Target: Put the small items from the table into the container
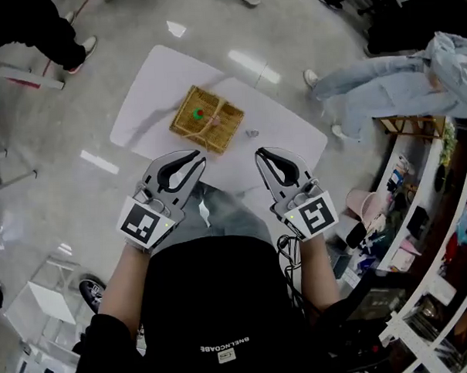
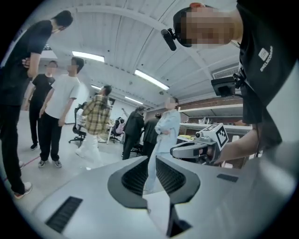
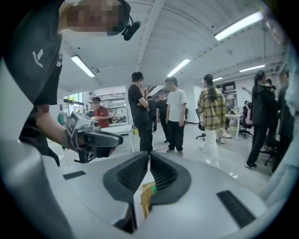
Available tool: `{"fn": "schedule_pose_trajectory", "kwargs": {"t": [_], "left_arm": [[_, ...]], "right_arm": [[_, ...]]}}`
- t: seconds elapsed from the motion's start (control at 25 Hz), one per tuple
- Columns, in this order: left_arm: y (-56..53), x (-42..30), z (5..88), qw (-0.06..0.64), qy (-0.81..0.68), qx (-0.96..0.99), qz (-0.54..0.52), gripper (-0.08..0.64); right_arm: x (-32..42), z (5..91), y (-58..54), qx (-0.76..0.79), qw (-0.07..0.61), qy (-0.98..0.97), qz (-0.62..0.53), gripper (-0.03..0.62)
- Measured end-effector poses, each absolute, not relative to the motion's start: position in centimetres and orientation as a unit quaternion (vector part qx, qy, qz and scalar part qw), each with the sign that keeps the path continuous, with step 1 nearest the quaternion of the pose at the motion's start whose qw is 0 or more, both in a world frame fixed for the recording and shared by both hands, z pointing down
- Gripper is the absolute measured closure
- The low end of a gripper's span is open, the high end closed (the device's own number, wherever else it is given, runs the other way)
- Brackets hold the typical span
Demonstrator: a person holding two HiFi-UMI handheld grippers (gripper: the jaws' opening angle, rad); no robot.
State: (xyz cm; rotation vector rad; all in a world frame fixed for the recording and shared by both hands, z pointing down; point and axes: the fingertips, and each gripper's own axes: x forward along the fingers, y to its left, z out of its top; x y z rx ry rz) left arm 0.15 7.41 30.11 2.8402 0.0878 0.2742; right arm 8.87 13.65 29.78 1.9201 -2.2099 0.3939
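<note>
The person has both tools held up close to the chest, well above the worktop. The left tongs (image 1: pixel 195 156) are barely apart, with only a thin slit between the tips and nothing in it. The right tongs (image 1: pixel 260 153) have their tips together and are also empty. The two sit side by side at about the same height, with a gap between them.

Below them is the white worktop (image 1: pixel 152 93), set at an angle to the person. Its near edge is covered by the tongs and the person's dark top. Near the middle sits a square wicker basket (image 1: pixel 181 127). Inside it lies a small green piece (image 1: pixel 198 113), and beside that a pale pinkish thing (image 1: pixel 215 121) I can't make out. Just to the right of the basket, out on the bare worktop, lies one small grey item (image 1: pixel 252 132), too small to name.

The right gripper view shows only a sliver of the basket, with a speck of green, in the gap below the tips of the tongs.

Further off, someone in pale jeans (image 1: pixel 368 75) stands past the far right corner, cut off by the frame. Cluttered shelves (image 1: pixel 420 212) run down the right side.
</note>
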Motion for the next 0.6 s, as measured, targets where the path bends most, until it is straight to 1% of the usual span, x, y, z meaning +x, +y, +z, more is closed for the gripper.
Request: {"fn": "schedule_pose_trajectory", "kwargs": {"t": [0.08, 0.24, 0.48, 0.6], "left_arm": [[8.9, 1.5, 29.5, 0.148, 0.057, 0.983, 0.094, 0.525], [10.8, 3.6, 28.6, 0.167, 0.083, 0.979, 0.086, 0.523], [11.4, 5.3, 29.6, 0.167, 0.088, 0.977, 0.100, 0.523], [12.2, 5.9, 29.8, 0.166, 0.088, 0.976, 0.113, 0.523]], "right_arm": [[10.0, 29.7, 15.3, 0.669, 0.082, -0.726, 0.137, 0.568], [11.6, 29.5, 18.2, 0.695, 0.066, -0.701, 0.145, 0.568], [13.0, 31.4, 20.3, 0.708, 0.059, -0.683, 0.167, 0.566], [14.3, 33.7, 21.5, 0.709, 0.069, -0.673, 0.197, 0.566]]}}
